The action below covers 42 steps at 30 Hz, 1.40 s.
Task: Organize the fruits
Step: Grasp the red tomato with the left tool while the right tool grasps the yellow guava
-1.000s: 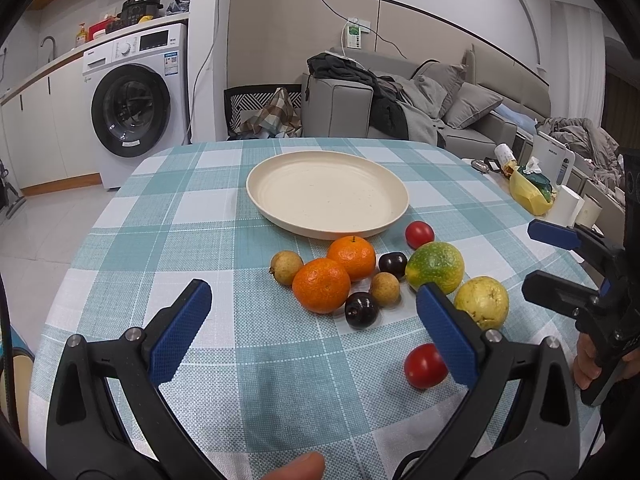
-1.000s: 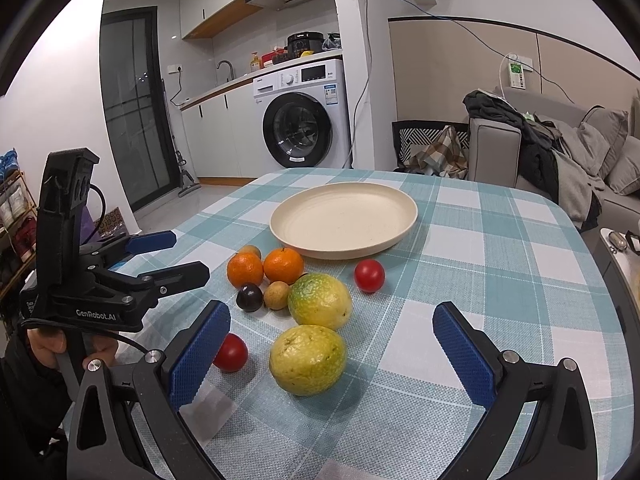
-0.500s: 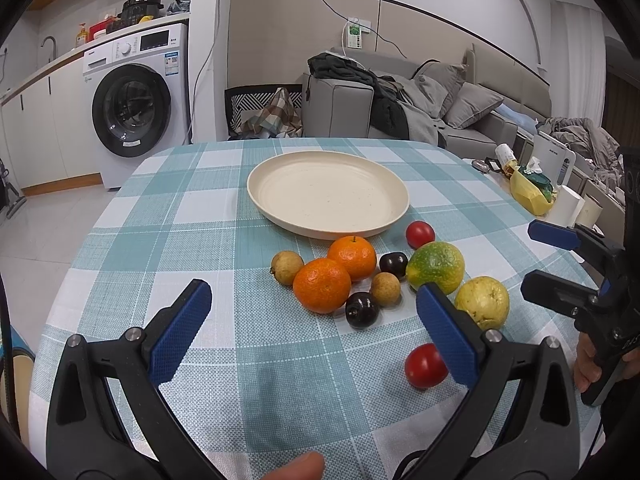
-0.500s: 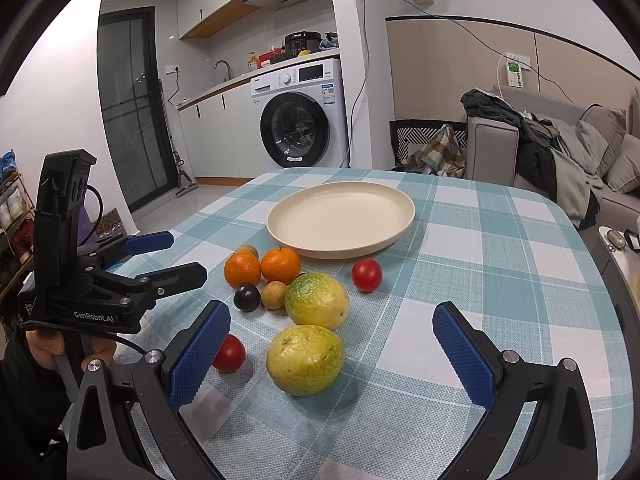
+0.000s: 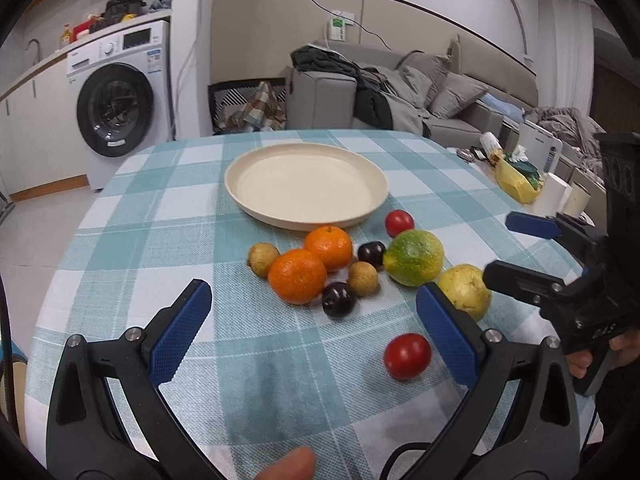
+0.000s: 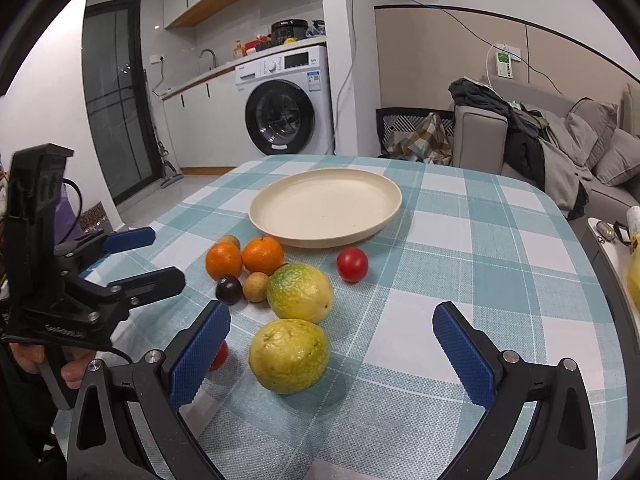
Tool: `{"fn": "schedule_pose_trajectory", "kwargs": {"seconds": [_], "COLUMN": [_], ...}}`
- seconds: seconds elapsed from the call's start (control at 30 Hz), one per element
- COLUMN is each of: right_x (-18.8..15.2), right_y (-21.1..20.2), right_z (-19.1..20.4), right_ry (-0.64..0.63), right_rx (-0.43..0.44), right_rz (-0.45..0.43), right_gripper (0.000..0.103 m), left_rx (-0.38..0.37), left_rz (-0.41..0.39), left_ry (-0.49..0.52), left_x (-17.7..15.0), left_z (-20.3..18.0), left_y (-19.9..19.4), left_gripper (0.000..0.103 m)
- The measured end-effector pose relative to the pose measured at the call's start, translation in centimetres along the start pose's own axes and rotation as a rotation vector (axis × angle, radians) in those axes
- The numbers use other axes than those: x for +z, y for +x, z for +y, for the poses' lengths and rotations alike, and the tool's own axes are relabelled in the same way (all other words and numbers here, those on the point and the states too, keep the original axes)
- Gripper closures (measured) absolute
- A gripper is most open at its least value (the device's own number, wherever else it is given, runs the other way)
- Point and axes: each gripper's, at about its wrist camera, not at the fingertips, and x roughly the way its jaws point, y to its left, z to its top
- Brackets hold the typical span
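A cream plate (image 5: 306, 183) (image 6: 326, 206) sits empty on the checked tablecloth. In front of it lie two oranges (image 5: 297, 276) (image 6: 263, 255), two dark plums (image 5: 339, 300) (image 6: 229, 289), small brown fruits (image 5: 363, 279), a green-yellow citrus (image 5: 413, 257) (image 6: 300, 292), a yellow citrus (image 5: 465, 291) (image 6: 289, 355) and two red tomatoes (image 5: 407, 355) (image 6: 352, 264). My left gripper (image 5: 314, 330) is open, just short of the fruit. My right gripper (image 6: 332, 346) is open, its jaws either side of the yellow citrus, without touching it.
The table edge (image 5: 64, 264) curves at the left. A side shelf (image 5: 520, 184) with a yellow bag and cups stands at the right. A washing machine (image 6: 286, 100) and a sofa (image 6: 540, 136) are behind the table.
Both grippers have crept slightly forward toward the fruit. The yellow citrus now sits further in between the right gripper's jaws. No fruit has moved.
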Motion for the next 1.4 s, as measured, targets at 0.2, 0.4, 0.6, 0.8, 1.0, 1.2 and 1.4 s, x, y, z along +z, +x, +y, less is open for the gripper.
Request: {"fn": "schedule_pose_trajectory", "kwargs": {"seconds": [0.2, 0.4, 0.6, 0.8, 1.0, 1.2, 1.4], "right_x": [-0.2, -0.6, -1.1, -1.3, -1.3, -1.3, -1.4], "right_y": [0.6, 1.2, 1.6, 1.6, 1.7, 2.3, 2.8], "right_z": [-0.9, -1.7, -1.0, -0.3, 0.0, 0.2, 0.6], "right_ry": [0.041, 0.084, 0.062, 0.054, 0.046, 0.045, 0.042], "right_rx": [-0.002, 0.050, 0.106, 0.135, 0.153, 0.181, 0.208], "right_rz": [0.078, 0.158, 0.197, 0.207, 0.211, 0.227, 0.241], "right_gripper": [0.000, 0.001, 0.016, 0.020, 0.026, 0.037, 0.050], "left_rx": [-0.051, -0.095, -0.153, -0.194, -0.244, -0.249, -0.236], "left_rz": [0.096, 0.158, 0.200, 0.246, 0.277, 0.257, 0.219], "left_ry": [0.063, 0.108, 0.140, 0.179, 0.183, 0.153, 0.102], "left_x": [-0.6, -1.4, -1.9, -2.3, -2.5, -2.2, -1.3], "left_z": [-1.5, -2.8, -3.4, -4.2, -4.3, -3.8, -2.5], "left_y": [1.1, 2.3, 2.8, 3.1, 3.4, 3.3, 2.7], "left_gripper": [0.001, 0.005, 0.027, 0.044, 0.074, 0.074, 0.074]}}
